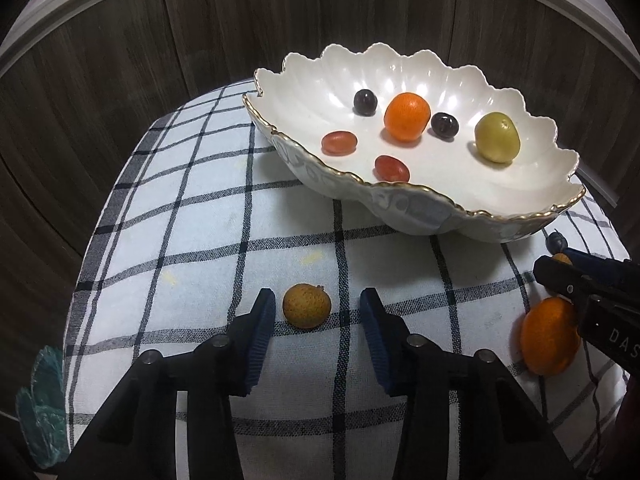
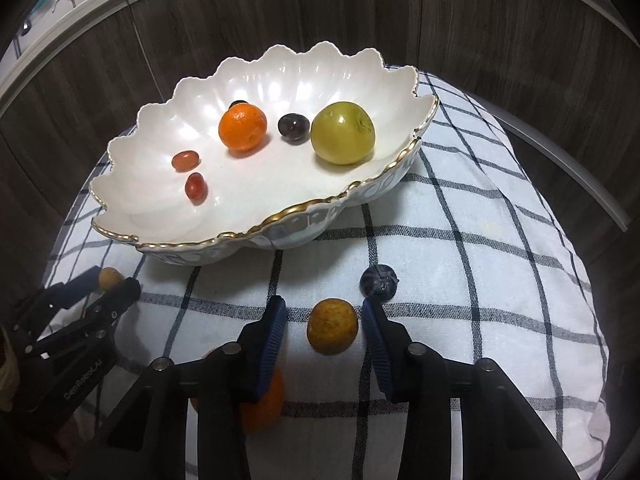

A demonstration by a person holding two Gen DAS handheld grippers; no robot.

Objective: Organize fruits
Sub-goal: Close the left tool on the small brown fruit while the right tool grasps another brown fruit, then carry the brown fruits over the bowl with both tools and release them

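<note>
The checked cloth (image 1: 200, 240) carries a scalloped white bowl (image 2: 168, 140) already holding an orange, a green fruit, two dark grapes and two red tomatoes, so it looks like the collecting place. The left gripper (image 1: 318, 312) and right gripper (image 2: 324, 316) each sit with jaws spread around a speckled yellow fruit (image 1: 307, 306) (image 2: 332, 326), seemingly lined up to pinch. A loose orange (image 1: 550, 336) and a dark berry (image 2: 379, 282) wait on the cloth nearby.

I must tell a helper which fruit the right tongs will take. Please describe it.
Find the scalloped white bowl; on the checked cloth before it lies a dull yellow-orange fruit, between the open right tongs. A dark plum lies behind; a brighter orange lies nearer.
</note>
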